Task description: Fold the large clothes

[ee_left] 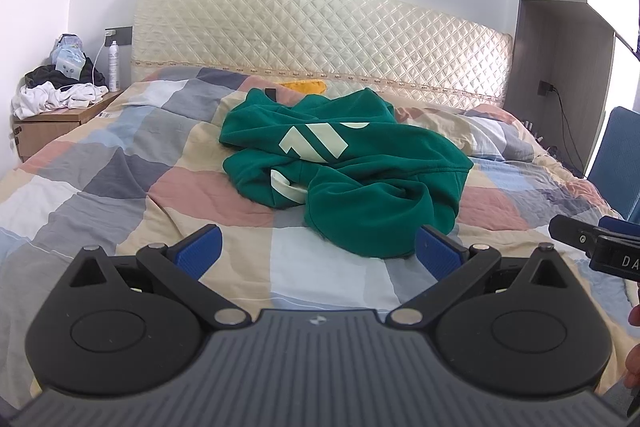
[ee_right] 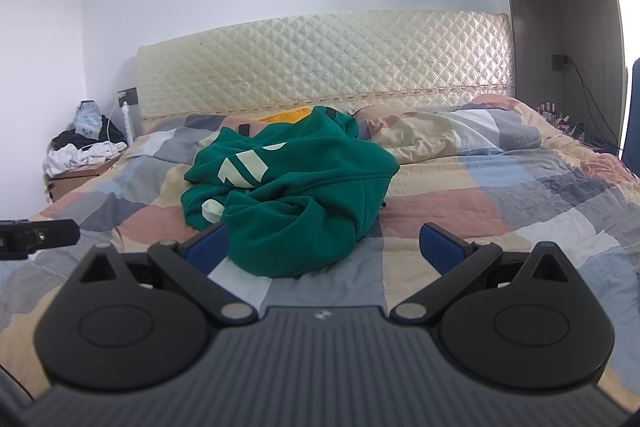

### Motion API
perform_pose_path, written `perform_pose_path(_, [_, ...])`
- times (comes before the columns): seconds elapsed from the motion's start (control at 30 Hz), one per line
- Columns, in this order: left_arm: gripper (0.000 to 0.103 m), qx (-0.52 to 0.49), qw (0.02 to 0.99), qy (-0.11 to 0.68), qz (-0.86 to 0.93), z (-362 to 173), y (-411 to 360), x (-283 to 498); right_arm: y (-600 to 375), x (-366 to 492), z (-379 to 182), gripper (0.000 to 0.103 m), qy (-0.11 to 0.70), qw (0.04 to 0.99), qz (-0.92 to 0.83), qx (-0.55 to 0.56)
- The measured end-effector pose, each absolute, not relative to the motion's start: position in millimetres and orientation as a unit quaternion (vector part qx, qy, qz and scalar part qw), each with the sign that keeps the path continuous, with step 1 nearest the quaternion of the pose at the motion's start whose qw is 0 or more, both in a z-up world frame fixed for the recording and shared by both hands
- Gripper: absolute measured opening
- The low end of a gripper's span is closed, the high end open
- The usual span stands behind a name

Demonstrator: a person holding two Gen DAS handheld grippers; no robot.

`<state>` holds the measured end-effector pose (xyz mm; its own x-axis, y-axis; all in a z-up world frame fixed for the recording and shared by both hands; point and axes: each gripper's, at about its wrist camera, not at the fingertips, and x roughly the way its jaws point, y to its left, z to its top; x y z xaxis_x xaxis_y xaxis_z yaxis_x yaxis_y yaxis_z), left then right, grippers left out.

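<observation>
A green hooded sweatshirt [ee_left: 360,167] with pale lettering lies crumpled in a heap in the middle of the bed, also seen in the right wrist view [ee_right: 292,195]. My left gripper [ee_left: 318,251] hovers just short of the heap's near edge, open, nothing between its blue pads [ee_left: 200,251]. My right gripper [ee_right: 324,247] is open too, its left pad [ee_right: 208,251] beside the heap's near hem. Each gripper's tip shows at the edge of the other's view: the right one [ee_left: 592,243], the left one [ee_right: 36,233].
The bed has a checked quilt [ee_left: 120,163] and a cream quilted headboard [ee_left: 320,31]. A yellow item [ee_left: 304,85] peeks out behind the sweatshirt. A wooden nightstand [ee_left: 52,125] at left holds piled clothes and a spray can. A blue chair [ee_left: 620,155] stands at right.
</observation>
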<state>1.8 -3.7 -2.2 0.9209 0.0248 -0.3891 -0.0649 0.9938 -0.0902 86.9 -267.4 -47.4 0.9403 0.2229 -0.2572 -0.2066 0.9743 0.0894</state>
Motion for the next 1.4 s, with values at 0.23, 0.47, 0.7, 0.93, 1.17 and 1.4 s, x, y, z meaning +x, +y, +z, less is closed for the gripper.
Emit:
perform_pose_path(0.23, [0.103,-0.05,0.979,0.197,0.022,-3,-3,1,-267,87,-47,0.103,0.134,0.984,0.109,0.03])
perform_pose_path(0.47, [0.103,-0.048,0.978,0.201,0.022,-5,-4,4,-267,89,-49,0.103,0.136,0.984,0.109,0.03])
perform_pose_path(0.7, [0.103,-0.05,0.979,0.197,0.018,-8,-2,5,-261,90,-54,0.103,0.141,0.984,0.11,0.023])
perform_pose_path(0.93, [0.103,-0.056,0.978,0.199,0.015,-11,2,5,-258,90,-54,0.103,0.145,0.983,0.108,0.023])
perform_pose_path(1.17, [0.103,-0.056,0.978,0.201,0.009,-7,4,22,-265,97,-48,0.103,0.142,0.983,0.097,0.061])
perform_pose_path(1.4, [0.103,-0.077,0.978,0.194,0.004,10,12,70,-273,136,-33,0.103,0.174,0.973,0.097,0.116])
